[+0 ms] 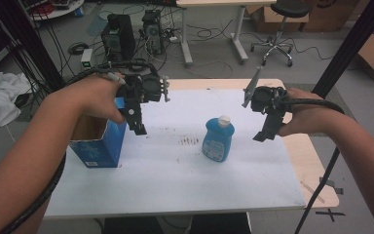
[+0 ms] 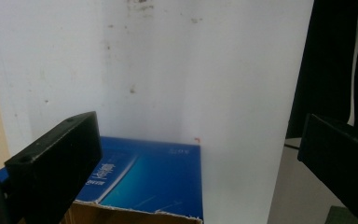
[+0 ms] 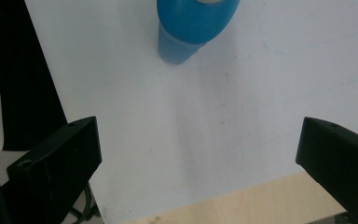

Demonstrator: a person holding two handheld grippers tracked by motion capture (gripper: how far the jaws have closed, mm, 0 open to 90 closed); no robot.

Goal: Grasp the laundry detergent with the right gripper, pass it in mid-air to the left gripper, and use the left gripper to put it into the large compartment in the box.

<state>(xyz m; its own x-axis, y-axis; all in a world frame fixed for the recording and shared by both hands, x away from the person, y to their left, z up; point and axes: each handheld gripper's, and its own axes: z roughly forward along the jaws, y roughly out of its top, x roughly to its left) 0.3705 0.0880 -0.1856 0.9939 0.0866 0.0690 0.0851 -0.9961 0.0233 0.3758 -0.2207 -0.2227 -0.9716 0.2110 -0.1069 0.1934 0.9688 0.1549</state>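
I am observing the blue bottle (image 1: 218, 139) standing upright near the middle of the white table (image 1: 175, 180). It is showing a white cap, a rounded blue body narrowing toward the top, and a label on its front that is too small to read. In the right gripper view the bottle (image 3: 191, 25) is appearing at the top edge, well ahead of the fingers.

I am holding the left gripper (image 1: 137, 126) above the table, just beside the open blue cardboard box (image 1: 99, 141) at the table's left side. Its fingers (image 2: 56, 163) are standing released and wide apart, holding nothing, with the box (image 2: 154, 177) lying below them.

I am holding the right gripper (image 1: 264, 133) in the air to the right of the bottle, apart from it. Its fingers (image 3: 58, 161) are likewise standing released, with bare table between them.
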